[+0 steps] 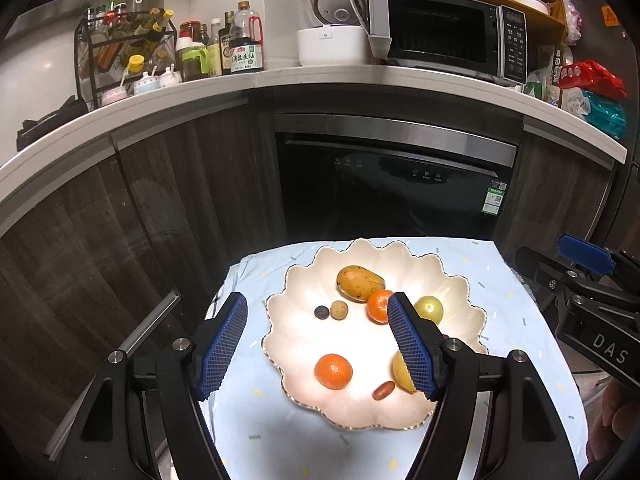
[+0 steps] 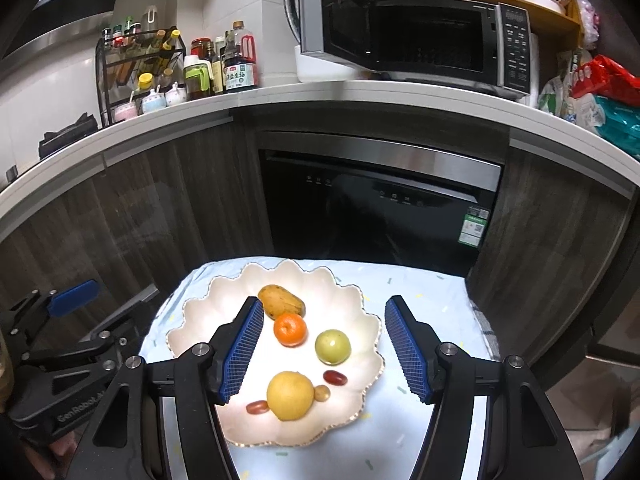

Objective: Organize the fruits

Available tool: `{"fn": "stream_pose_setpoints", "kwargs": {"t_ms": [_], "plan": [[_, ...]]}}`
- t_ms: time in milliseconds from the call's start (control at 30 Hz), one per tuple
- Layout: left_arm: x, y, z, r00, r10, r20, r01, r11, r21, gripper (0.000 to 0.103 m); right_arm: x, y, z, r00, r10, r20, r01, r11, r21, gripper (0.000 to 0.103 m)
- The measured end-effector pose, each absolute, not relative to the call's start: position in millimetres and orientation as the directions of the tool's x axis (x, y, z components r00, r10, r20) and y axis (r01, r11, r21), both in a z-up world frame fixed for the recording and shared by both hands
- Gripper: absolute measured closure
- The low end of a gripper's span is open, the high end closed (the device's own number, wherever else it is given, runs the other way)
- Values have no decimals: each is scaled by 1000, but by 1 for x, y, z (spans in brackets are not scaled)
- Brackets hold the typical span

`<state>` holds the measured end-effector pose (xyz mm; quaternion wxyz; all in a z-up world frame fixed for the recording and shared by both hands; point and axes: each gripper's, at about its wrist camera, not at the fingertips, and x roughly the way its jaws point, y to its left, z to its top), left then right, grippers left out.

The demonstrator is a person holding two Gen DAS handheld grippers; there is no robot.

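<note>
A scalloped cream plate (image 1: 304, 336) (image 2: 352, 320) sits on a small table with a light blue cloth (image 1: 500, 292). On it lie a mango (image 1: 359, 282) (image 2: 280, 300), two oranges (image 1: 333, 371) (image 1: 378, 305) (image 2: 290, 329), a green fruit (image 1: 430, 309) (image 2: 333, 346), a yellow pear (image 2: 290, 395), red dates (image 1: 383, 390) (image 2: 335, 377), a small brown fruit (image 1: 339, 310) and a dark berry (image 1: 321, 312). My left gripper (image 1: 316, 344) is open above the plate's near side. My right gripper (image 2: 324, 344) is open above the plate, empty.
Dark wood cabinets and a built-in dishwasher (image 1: 392, 188) stand behind the table. The counter above holds sauce bottles (image 1: 244, 48), a rack, a rice cooker (image 1: 332, 44) and a microwave (image 2: 432, 40) with its door open. Snack bags (image 1: 592, 92) lie at the right.
</note>
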<state>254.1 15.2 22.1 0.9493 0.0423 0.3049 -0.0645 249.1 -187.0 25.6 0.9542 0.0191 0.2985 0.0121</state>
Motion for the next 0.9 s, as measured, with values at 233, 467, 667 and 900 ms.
{"fn": "stream_pose_setpoints", "kwargs": {"t_ms": [233, 467, 667, 900], "plan": [[228, 10, 23, 812, -89, -577, 152, 986, 63, 31, 226, -195, 22, 820, 25, -572, 1, 999, 45, 39], [205, 5, 20, 810, -93, -579, 161, 985, 67, 31, 204, -202, 18, 816, 20, -578, 7, 999, 44, 39], [185, 5, 19, 811, -90, -578, 153, 986, 61, 31, 183, -203, 19, 818, 14, -575, 13, 999, 42, 39], [156, 10, 16, 807, -76, -586, 133, 990, 55, 31, 156, -202, 17, 822, 11, -570, 14, 999, 39, 39]]}}
